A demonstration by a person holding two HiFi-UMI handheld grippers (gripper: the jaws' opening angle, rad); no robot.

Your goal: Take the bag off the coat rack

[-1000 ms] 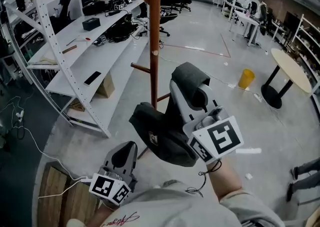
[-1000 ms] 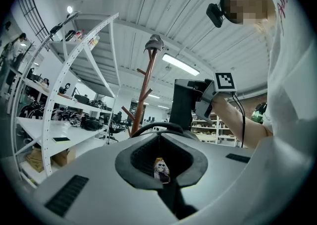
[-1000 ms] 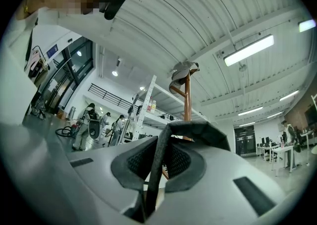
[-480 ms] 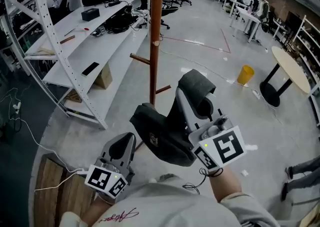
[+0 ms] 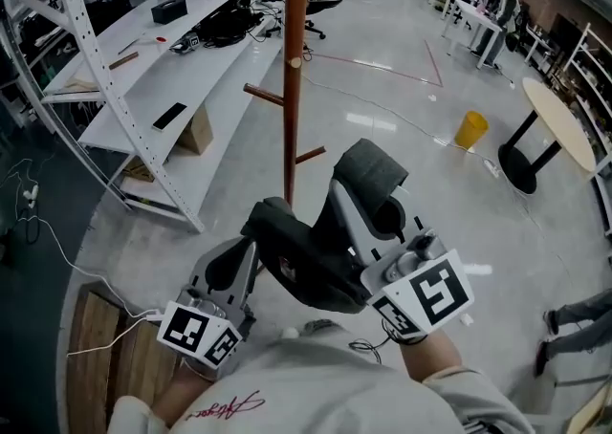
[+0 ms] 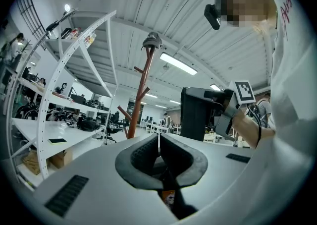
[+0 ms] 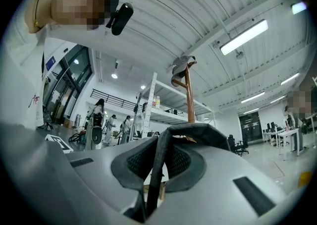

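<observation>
Holding the bag (image 5: 296, 265) slung between my two tongs, low in the middle of the head view, I have it on the near side of the coat rack (image 5: 291, 88), whose brown pole rises from just behind the bag to the top edge of the frame. The bag's long axis runs from lower left to upper right, from the left tongs (image 5: 229, 274) up towards the right tongs (image 5: 371, 174). Of the two, the right tongs sit higher in the frame and closer to the pole and its short lower peg (image 5: 308, 155). No peg that I can see carries the bag, so I judge it is off the rack and hanging from my tongs alone, though I cannot tell whether its far edge brushes the pole.

My right tongs are pressed together on a dark strap (image 7: 157, 169) that runs up between the pads, with a band of the same dark fabric arching over the tips. My left tongs are closed too, their tips meeting, with dark fabric and a small orange label (image 6: 169, 198) pinched low between them.

What comes next, I think, is simply drawing the bag towards me, away from the pole, without snagging that lower peg
</observation>
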